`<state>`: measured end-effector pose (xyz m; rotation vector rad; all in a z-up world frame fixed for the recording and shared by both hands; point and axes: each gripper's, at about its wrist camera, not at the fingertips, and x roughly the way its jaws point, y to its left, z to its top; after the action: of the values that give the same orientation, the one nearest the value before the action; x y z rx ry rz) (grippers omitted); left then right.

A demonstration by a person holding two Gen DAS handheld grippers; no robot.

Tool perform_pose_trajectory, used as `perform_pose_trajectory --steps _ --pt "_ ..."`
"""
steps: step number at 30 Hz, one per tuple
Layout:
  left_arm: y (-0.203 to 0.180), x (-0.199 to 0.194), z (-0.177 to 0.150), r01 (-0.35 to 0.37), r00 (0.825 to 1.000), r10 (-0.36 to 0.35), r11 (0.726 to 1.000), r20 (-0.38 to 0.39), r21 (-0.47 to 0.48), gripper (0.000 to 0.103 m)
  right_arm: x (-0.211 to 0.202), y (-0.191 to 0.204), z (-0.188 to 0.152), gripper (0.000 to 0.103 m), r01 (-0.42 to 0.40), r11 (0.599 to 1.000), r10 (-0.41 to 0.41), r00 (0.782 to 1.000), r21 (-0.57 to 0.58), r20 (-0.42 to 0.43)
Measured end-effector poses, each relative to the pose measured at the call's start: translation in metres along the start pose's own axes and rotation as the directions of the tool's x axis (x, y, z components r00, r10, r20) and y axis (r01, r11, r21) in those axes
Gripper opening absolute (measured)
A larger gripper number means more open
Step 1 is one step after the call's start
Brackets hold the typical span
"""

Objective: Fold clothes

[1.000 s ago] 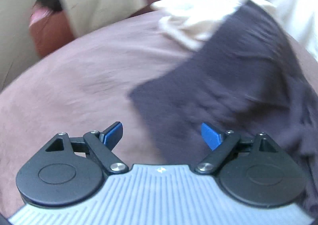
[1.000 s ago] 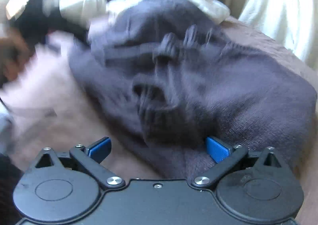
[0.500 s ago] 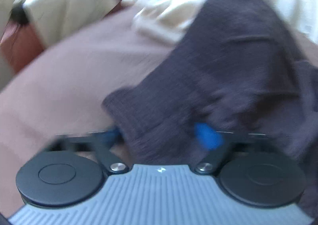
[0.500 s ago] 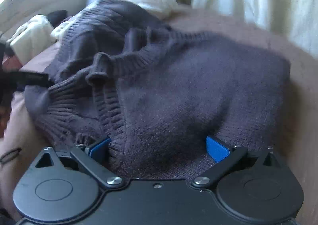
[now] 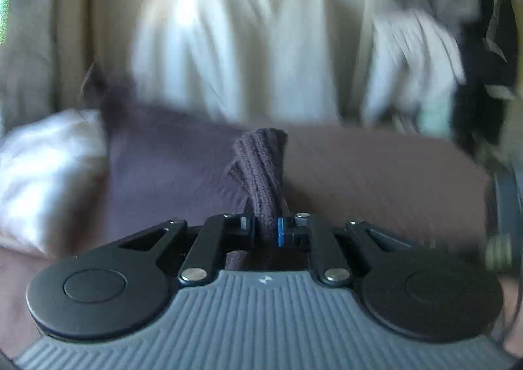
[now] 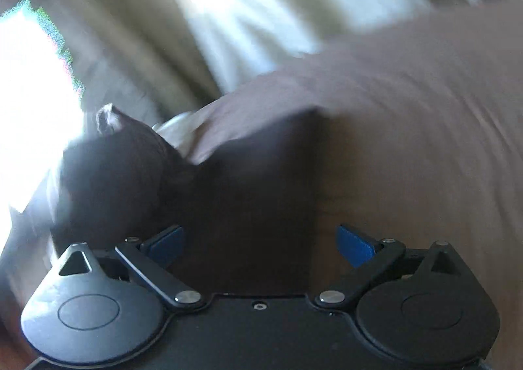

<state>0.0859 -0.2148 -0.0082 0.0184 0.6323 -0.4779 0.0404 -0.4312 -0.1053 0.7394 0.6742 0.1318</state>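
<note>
— Pale curtains (image 5: 228, 43) are seen, blurred, across the upper half of the left wrist view, and a brownish mauve bed cover (image 5: 376, 167) is spread below them. What is noted around the edges?

— A white bundle of cloth (image 5: 45, 167) is seen at the left edge of that view, lying on the cover just beside the dark knit. Dark hanging items (image 5: 483, 69) are made out at the right edge, too blurred to be named. In the right wrist view a glaring window (image 6: 29, 102) is seen at the left, and the same curtains fill the top.

— And the garment?

— A dark purple knitted sweater (image 5: 261, 167) is shown. In the left wrist view a ribbed fold of it is gathered upright at the centre of the frame, while the rest is spread flat toward the middle left. In the right wrist view it appears as a dark, shadowed mass in the lower centre and lower left, with a raised corner at the left.

— How are the jaws held?

— The left gripper (image 5: 264, 227) is pressed together on the ribbed fold. The right gripper (image 6: 260, 241) is held spread wide, with the sweater lying between its blue fingertips (image 6: 354, 244); contact cannot be judged.
</note>
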Motion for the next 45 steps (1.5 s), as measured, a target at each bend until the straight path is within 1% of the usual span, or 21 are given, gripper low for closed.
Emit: perform_pose_trajectory --steps 1,3,5,9,15,21,22,23,24,25,28,29,32,33,34,35,38,40,42,44,45 --pt "-0.002 0.014 -0.015 0.013 0.998 -0.015 0.999 -0.060 -0.032 0.011 -0.004 -0.016 -0.001 0.101 0.001 0.998 0.000 1.000 0.062 -0.008" --pt "0.003 0.040 -0.041 0.011 0.985 -0.025 0.997 -0.170 -0.082 0.011 -0.012 -0.033 -0.008 0.101 0.016 0.996 -0.015 1.000 0.090 -0.013" --pt "0.014 0.051 -0.053 0.008 0.981 -0.025 0.996 -0.192 -0.089 0.012 -0.017 -0.039 -0.015 0.101 0.015 0.995 -0.014 1.000 0.096 -0.017" --pt "0.025 0.034 -0.044 0.093 0.984 -0.116 0.983 -0.138 -0.161 0.012 -0.016 -0.039 -0.025 0.101 -0.056 0.988 0.059 0.998 0.144 -0.022" --pt "0.034 0.010 -0.051 0.119 0.985 -0.132 0.985 -0.107 -0.123 0.010 -0.003 -0.008 -0.020 0.101 -0.244 0.957 0.249 0.969 0.156 -0.011" --pt "0.018 -0.015 -0.037 0.130 0.991 -0.130 0.991 0.006 0.007 0.009 0.061 0.017 -0.001 0.100 -0.251 0.957 0.272 0.951 0.148 -0.148" --pt "0.016 -0.021 -0.036 0.133 0.991 -0.134 0.991 0.006 0.020 0.009 0.070 0.021 0.002 0.089 -0.253 0.957 0.274 0.949 0.143 -0.157" --pt "0.014 -0.027 -0.035 0.137 0.991 -0.137 0.990 0.005 0.031 0.009 0.071 0.028 0.004 0.055 -0.262 0.958 0.278 0.950 0.117 -0.144" --pt "0.015 -0.031 -0.035 0.148 0.989 -0.148 0.988 0.003 0.038 0.009 0.068 0.034 0.006 0.029 -0.286 0.954 0.295 0.947 0.085 -0.128" --pt "0.015 -0.036 -0.036 0.160 0.987 -0.160 0.986 0.000 0.045 0.009 0.064 0.041 0.006 0.011 -0.300 0.953 0.303 0.947 0.044 -0.103" --pt "0.018 -0.045 -0.036 0.212 0.977 -0.209 0.974 -0.048 0.083 0.010 0.020 0.055 -0.012 0.010 -0.203 0.965 0.220 0.971 -0.166 0.092" --pt "0.020 -0.047 -0.035 0.233 0.971 -0.226 0.967 -0.072 0.099 0.010 0.013 0.056 -0.021 0.009 -0.161 0.964 0.186 0.977 -0.214 0.105" --pt "0.016 -0.029 -0.047 0.267 0.939 -0.228 0.955 -0.258 0.130 0.012 0.017 0.038 -0.045 0.008 -0.068 0.975 0.077 0.996 -0.212 0.033" --pt "0.014 -0.026 -0.052 0.265 0.933 -0.218 0.954 -0.287 0.136 0.016 0.022 0.033 -0.052 0.008 -0.026 0.973 0.030 0.999 -0.228 0.017" --pt "0.013 -0.023 -0.056 0.261 0.928 -0.208 0.955 -0.310 0.141 0.026 0.024 0.029 -0.056 0.008 -0.013 0.973 0.015 1.000 -0.231 0.006" --pt "0.012 -0.020 -0.060 0.257 0.922 -0.198 0.955 -0.333 0.145 0.029 0.025 0.026 -0.060 0.008 -0.005 0.973 0.004 1.000 -0.230 -0.002" --pt "0.023 -0.038 -0.048 0.264 0.935 -0.225 0.958 -0.272 0.113 0.037 0.014 0.032 -0.054 0.008 -0.020 0.972 0.019 1.000 -0.232 -0.003" --pt "0.038 -0.061 -0.035 0.294 0.945 -0.281 0.954 -0.166 0.059 0.060 0.013 0.043 -0.053 0.008 -0.005 0.961 0.001 1.000 -0.278 -0.014" --pt "0.062 -0.078 -0.025 0.307 0.950 -0.308 0.951 -0.046 -0.036 0.070 0.015 0.050 -0.053 0.009 -0.030 0.958 0.018 0.999 -0.285 -0.043" --pt "0.081 -0.075 -0.024 0.238 0.971 -0.239 0.963 0.009 -0.125 0.071 0.015 0.051 -0.057 0.009 -0.077 0.951 0.051 0.994 -0.300 -0.095" --pt "0.087 -0.069 -0.027 0.166 0.986 -0.167 0.975 0.005 -0.150 0.071 0.013 0.048 -0.063 0.009 -0.071 0.943 0.035 0.993 -0.325 -0.115"
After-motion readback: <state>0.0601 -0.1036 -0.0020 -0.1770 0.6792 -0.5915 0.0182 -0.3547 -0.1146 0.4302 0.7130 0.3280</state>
